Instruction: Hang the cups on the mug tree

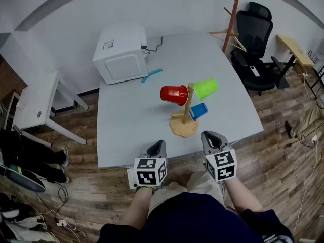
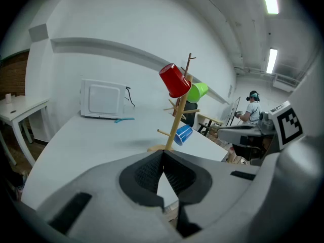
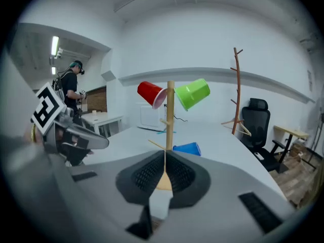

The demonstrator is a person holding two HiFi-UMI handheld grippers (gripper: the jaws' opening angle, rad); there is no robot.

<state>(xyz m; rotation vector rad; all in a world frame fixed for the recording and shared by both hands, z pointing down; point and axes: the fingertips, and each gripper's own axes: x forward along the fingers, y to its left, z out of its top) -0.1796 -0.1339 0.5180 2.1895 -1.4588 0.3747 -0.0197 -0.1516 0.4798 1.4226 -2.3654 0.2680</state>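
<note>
Wooden mug tree [image 1: 188,110] with three tapered plastic cups [image 1: 173,94].
Left gripper [image 1: 159,144] and right gripper [image 1: 209,135] near its round base, both closed, empty.

the person wears a dark navy top [image 1: 195,217] with dark sleeves [image 1: 264,220] and light beige trousers [image 1: 205,182]. the left gripper [image 1: 159,144] and the right gripper [image 1: 209,134] both have smooth, rounded shells of pale grey plastic that narrow toward the tips. each carries a white cube printed with black square markers: the left cube [image 1: 150,171] and the right cube [image 1: 221,165]. in the gripper views the jaws are lined with black pads [image 2: 146,174] of fine ribbed texture, set in a curved, dark-rimmed hollow in the grey body. dark rectangular slots [image 3: 258,205] are cut into the shell on either side.
</note>
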